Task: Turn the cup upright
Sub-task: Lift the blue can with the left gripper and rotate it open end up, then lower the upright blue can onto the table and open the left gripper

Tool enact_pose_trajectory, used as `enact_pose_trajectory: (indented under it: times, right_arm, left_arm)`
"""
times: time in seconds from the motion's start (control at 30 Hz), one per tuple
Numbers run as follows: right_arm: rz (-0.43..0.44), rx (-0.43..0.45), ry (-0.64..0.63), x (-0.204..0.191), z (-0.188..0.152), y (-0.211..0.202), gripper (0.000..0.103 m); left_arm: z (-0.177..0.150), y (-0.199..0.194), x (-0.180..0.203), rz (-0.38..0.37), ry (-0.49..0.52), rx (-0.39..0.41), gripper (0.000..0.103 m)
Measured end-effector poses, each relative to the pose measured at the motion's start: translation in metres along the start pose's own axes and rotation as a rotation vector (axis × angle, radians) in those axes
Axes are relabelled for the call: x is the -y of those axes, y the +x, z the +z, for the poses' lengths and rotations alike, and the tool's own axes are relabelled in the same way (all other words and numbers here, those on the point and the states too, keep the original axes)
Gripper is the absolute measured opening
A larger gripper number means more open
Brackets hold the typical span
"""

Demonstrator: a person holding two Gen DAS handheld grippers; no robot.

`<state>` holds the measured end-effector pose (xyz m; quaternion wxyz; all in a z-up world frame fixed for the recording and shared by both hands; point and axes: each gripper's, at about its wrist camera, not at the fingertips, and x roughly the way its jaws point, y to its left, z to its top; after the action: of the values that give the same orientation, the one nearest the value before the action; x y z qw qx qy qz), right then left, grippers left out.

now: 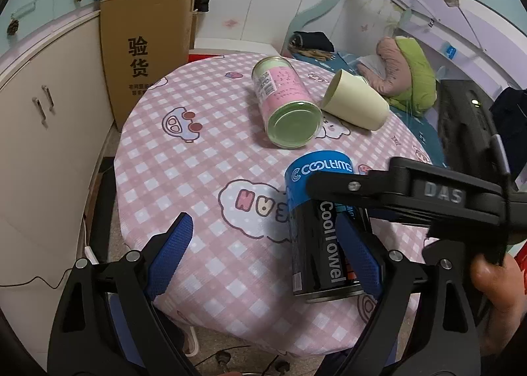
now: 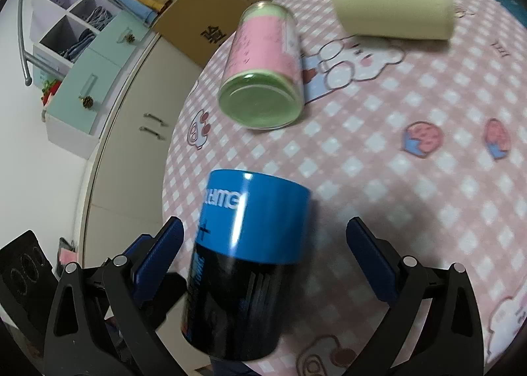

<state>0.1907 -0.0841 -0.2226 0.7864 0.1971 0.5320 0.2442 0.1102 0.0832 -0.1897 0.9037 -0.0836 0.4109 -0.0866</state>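
Note:
A blue and black "Cool Towel" can [image 1: 324, 228] stands on the pink checked tablecloth [image 1: 204, 145] near its front edge. It also shows in the right wrist view [image 2: 247, 260], between the open blue pads of my right gripper [image 2: 265, 254], apart from both. My right gripper also shows in the left wrist view, reaching in from the right over the can. My left gripper [image 1: 270, 251] is open and empty, just left of the can. A cream cup [image 1: 354, 102] lies on its side at the far right, also in the right wrist view [image 2: 392, 0].
A pink and green can [image 1: 285, 101] lies on its side beside the cream cup, also in the right wrist view [image 2: 263, 66]. A cardboard box [image 1: 148, 46] and cream cabinets [image 1: 42, 132] stand left of the table. A bed with a pillow [image 1: 408, 73] lies behind it.

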Motion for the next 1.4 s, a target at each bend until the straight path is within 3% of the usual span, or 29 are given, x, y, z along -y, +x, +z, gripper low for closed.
enact_pose_trajectory:
  times: [0.13, 0.2, 0.3, 0.4, 0.6, 0.73, 1.03, 1.4]
  right_arm:
    - [-0.002, -0.005, -0.02, 0.0, 0.001, 0.005, 0.076]
    - [0.049, -0.017, -0.023, 0.001, 0.001, 0.006, 0.069]
    - [0.04, -0.006, -0.038, 0.0, 0.001, 0.004, 0.069]
    - [-0.004, 0.064, -0.077, -0.003, -0.001, -0.015, 0.069]
    - [-0.226, 0.258, -0.208, -0.012, -0.003, -0.062, 0.068]
    - [-0.393, 0.336, -0.287, -0.011, -0.006, -0.071, 0.066]
    - [-0.453, 0.354, -0.304, 0.001, -0.012, -0.076, 0.065]
    - [-0.444, 0.354, -0.32, -0.006, -0.022, -0.076, 0.065]
  left_arm:
    - [0.001, 0.001, 0.001, -0.011, 0.008, -0.005, 0.088]
    - [0.002, 0.001, 0.001, -0.009, 0.014, -0.003, 0.089]
    - [0.003, 0.0, 0.003, -0.023, 0.011, -0.012, 0.089]
    - [0.002, -0.003, 0.006, -0.034, 0.019, -0.002, 0.089]
    - [0.008, 0.0, 0.016, -0.026, 0.025, 0.002, 0.089]
    - [0.012, 0.005, 0.022, -0.012, 0.032, 0.003, 0.089]
    - [0.02, 0.008, 0.024, 0.033, 0.021, 0.013, 0.089]
    - [0.02, 0.003, 0.025, 0.066, 0.017, 0.021, 0.089]
